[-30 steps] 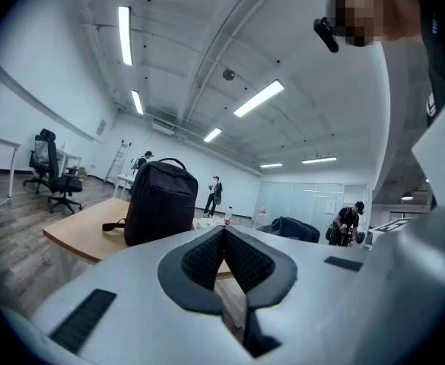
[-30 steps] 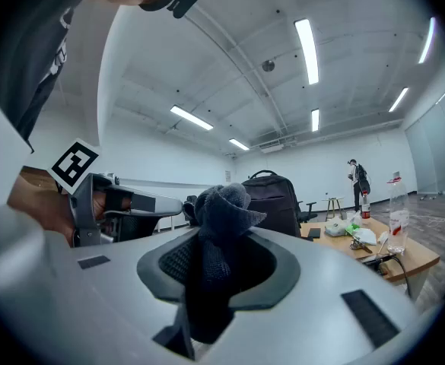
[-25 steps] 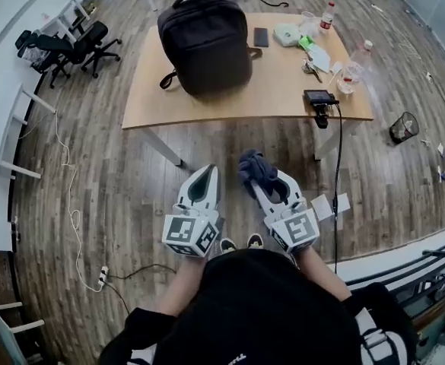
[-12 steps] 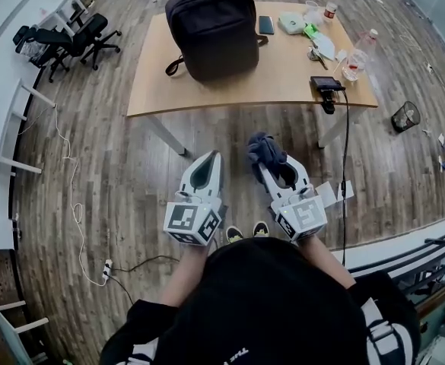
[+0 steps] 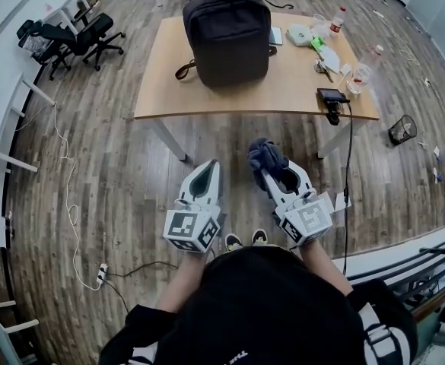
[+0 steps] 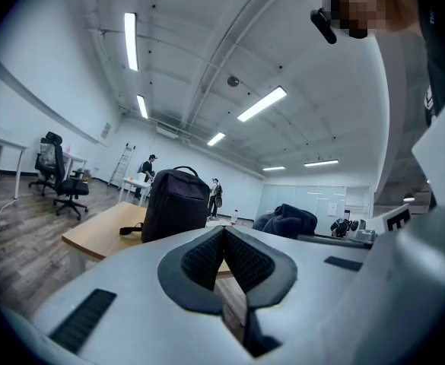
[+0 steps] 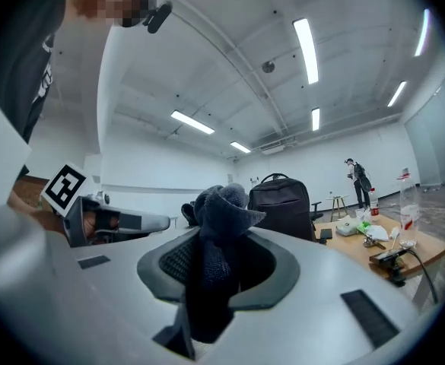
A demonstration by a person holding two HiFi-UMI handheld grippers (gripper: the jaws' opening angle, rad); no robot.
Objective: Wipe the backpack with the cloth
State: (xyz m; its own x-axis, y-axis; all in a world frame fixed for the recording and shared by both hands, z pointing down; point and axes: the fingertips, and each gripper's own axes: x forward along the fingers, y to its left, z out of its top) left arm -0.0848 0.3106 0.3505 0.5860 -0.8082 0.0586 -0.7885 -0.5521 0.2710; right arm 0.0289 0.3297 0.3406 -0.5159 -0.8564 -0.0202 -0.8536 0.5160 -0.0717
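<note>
A wooden plank floor (image 5: 93, 173) spreads under a light wood table (image 5: 207, 90). On the table's far half stands the backpack (image 5: 228, 33), upright, dark and almost black, boxy with a rounded top and a carry handle. One strap loops out onto the tabletop at its lower left. The person stands well short of the table with both tools held level above the floor. The left gripper (image 5: 209, 167) is empty, its ridged fingers (image 6: 199, 261) pressed together. The right gripper (image 5: 271, 169) has its fingers (image 7: 173, 261) clamped on the cloth (image 5: 265, 155), a dark blue-grey bunched wad with folds sticking out past the tips. A phone (image 5: 276, 36) lies just right of the backpack.
</note>
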